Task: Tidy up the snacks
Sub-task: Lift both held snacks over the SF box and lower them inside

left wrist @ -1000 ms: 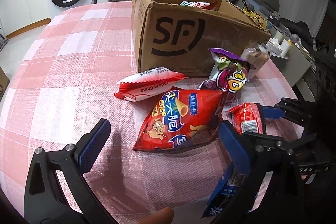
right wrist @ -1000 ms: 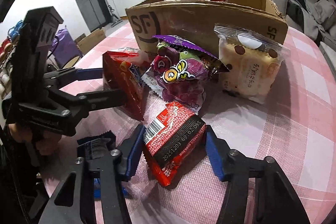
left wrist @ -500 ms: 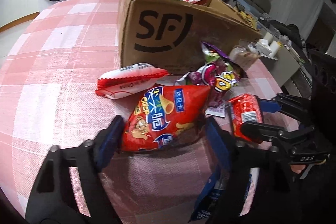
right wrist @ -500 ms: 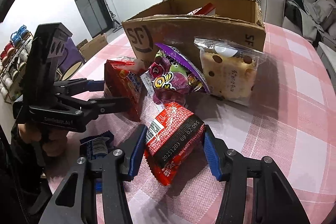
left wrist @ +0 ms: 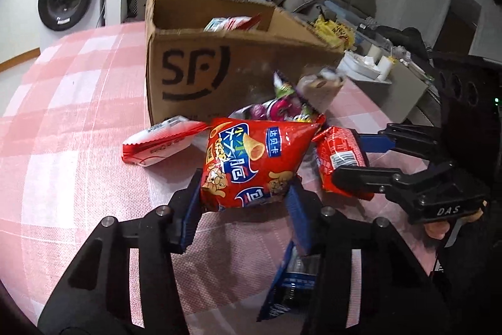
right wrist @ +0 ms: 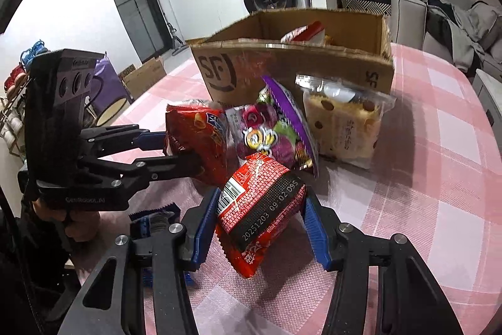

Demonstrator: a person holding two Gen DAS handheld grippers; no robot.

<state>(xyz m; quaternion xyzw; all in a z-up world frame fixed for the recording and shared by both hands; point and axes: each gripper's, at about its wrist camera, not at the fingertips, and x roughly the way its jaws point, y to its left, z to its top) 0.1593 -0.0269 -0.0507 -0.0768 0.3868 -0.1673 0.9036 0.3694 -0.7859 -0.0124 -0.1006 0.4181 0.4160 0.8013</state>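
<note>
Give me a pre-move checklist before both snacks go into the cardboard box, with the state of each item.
1. Left gripper on the red chip bag: ok, jaws closing, pads pressing both sides.
2. Right gripper on the small red packet: ok, clamped between the pads.
3. Cardboard box open on top: ok.
4. Room inside the box: cannot tell, a packet already shows in it.
5. Purple bag clear of the held snacks: not ok, it overlaps the red packet.
</note>
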